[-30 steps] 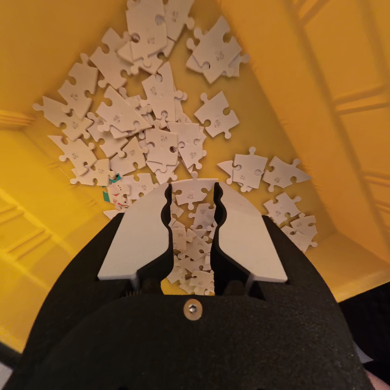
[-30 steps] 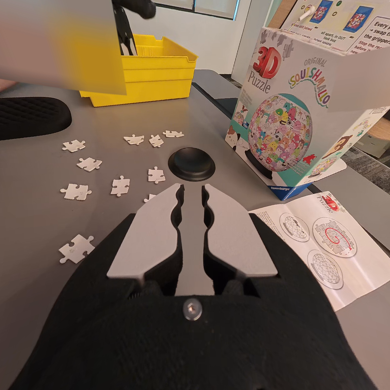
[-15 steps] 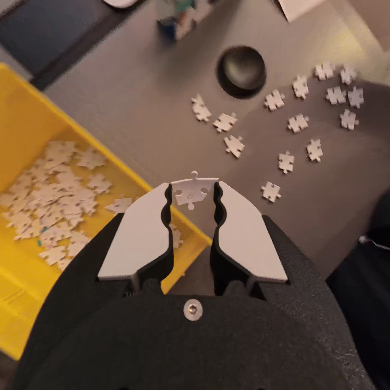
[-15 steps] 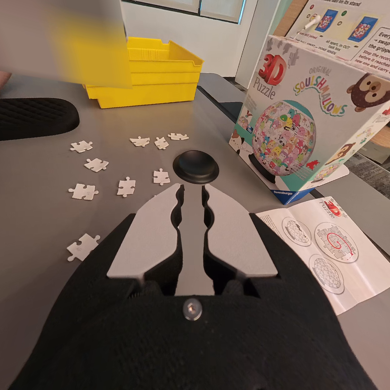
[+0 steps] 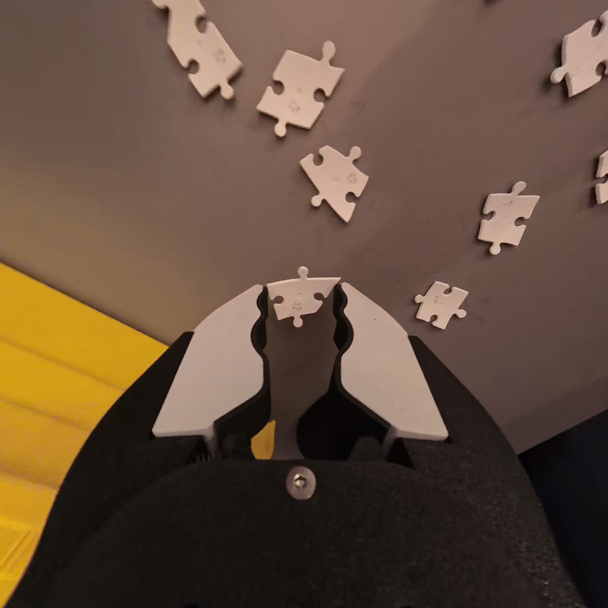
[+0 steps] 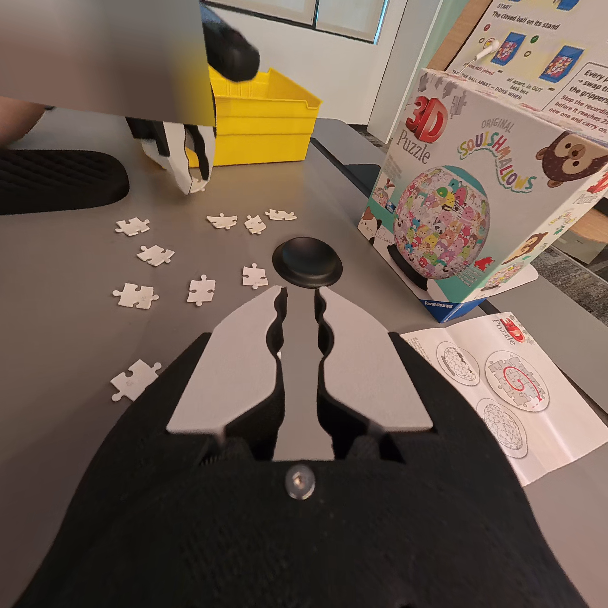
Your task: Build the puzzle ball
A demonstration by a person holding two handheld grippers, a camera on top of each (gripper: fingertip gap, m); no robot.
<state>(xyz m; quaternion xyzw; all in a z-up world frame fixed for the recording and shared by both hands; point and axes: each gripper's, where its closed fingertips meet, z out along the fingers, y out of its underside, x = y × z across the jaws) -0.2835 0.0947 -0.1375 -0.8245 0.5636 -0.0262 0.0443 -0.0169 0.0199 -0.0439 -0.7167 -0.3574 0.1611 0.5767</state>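
Left claw (image 5: pixel 302 289) pinching thin, light, stiff puzzle piece (image 5: pixel 301 297) by its side edges, hovering over grey surface (image 5: pixel 131 164). Right claw (image 6: pixel 300 291) idling part open, gripping nothing. Likely slipping or twisting unless gripped edgewise.

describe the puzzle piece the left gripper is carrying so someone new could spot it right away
Start at the yellow plastic bin at the far end of the grey table; just in front of it the left gripper points down at the tabletop. The white puzzle piece is pinched between its fingertips. Unlike the loose white pieces lying flat on the table, this one is held in a gripper.
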